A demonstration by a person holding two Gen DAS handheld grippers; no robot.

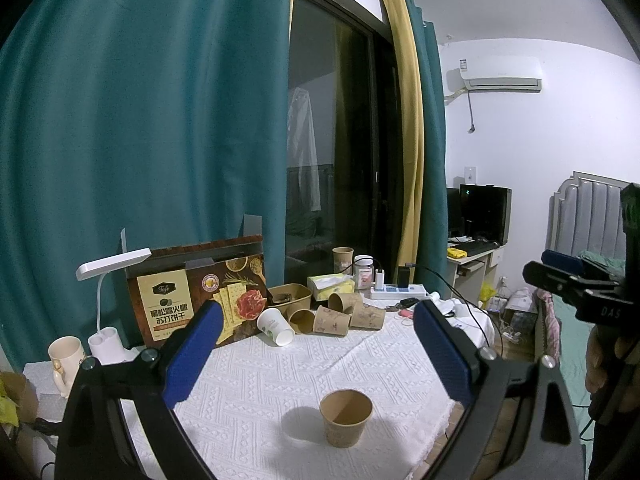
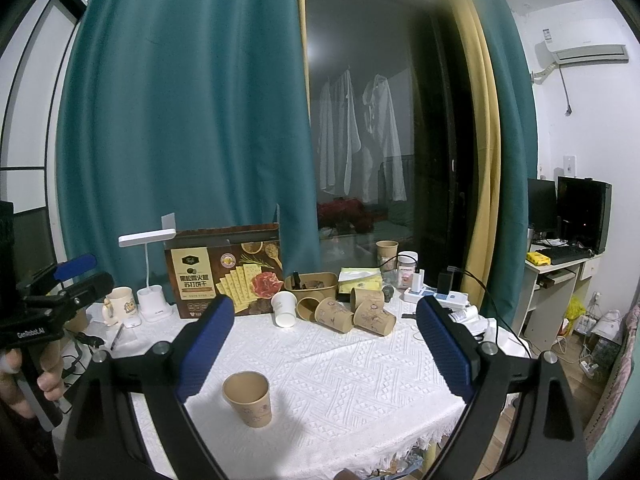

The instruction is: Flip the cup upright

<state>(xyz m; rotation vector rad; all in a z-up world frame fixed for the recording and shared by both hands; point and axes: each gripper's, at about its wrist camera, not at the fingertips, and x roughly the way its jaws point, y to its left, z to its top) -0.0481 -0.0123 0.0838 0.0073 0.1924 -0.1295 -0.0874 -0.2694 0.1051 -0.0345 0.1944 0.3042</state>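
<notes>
Far left of the table, a cream mug [image 2: 120, 300] sits by the white desk lamp [image 2: 150, 280], whose base is just beside a big cracker box [image 2: 228, 272] standing against the teal curtain [image 2: 180, 120]. The left gripper [image 1: 316, 344] hangs over the white patterned tablecloth [image 1: 280, 380], blue pads [image 1: 192, 356] spread wide, nothing between them but open cloth. There's the brown paper cup [image 1: 346, 418], upright, mouth up, standing alone near the front edge, free of both grippers. Seen from the right wrist, that same cup is low and left, just inside the left pad. The right gripper [image 2: 326, 344] is also wide open and empty-handed.

Further back, a white paper cup [image 2: 285, 308] lies tipped, and beside it a heap of brown cups [image 2: 352, 312] lies on their sides, touching one another. Behind them a brown paper bowl [image 2: 312, 286], then a tissue pack [image 2: 360, 278], another brown cup standing [image 2: 387, 254] and a clear jar [image 2: 406, 268]. A power strip [image 2: 452, 300] trails cables off the right edge, and beyond it stands a desk with dark monitors [image 2: 582, 212].
</notes>
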